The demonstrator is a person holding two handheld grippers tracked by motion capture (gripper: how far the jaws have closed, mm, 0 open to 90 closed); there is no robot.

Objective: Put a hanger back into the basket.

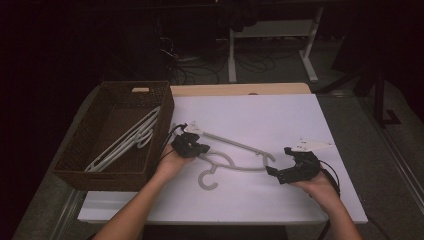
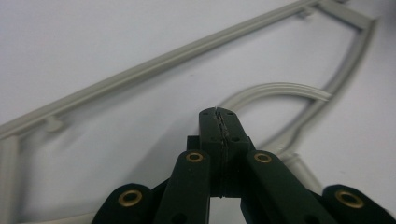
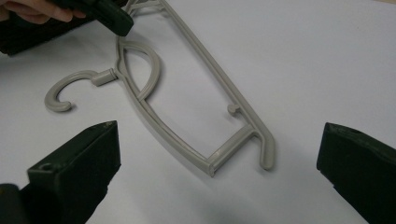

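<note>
A grey plastic hanger (image 1: pixel 235 145) lies flat on the white table top (image 1: pixel 280 115), its hook toward the person. My left gripper (image 1: pixel 200 148) is shut, and its tips rest at the hanger's neck, by the small inner arc. In the left gripper view the jaws (image 2: pixel 218 114) meet with nothing seen between them, and the hanger (image 2: pixel 154 65) runs beyond them. My right gripper (image 1: pixel 277 161) stands open just off the hanger's right end. In the right gripper view its wide-apart jaws (image 3: pixel 219 154) frame the hanger's corner (image 3: pixel 210 65), with the left gripper (image 3: pixel 114 21) at the top left.
A brown woven basket (image 1: pixel 100 180) stands at the table's left and holds more grey hangers (image 1: pixel 127 140). Beyond the table's far edge are a dark floor, cables and a white desk frame (image 1: pixel 232 55).
</note>
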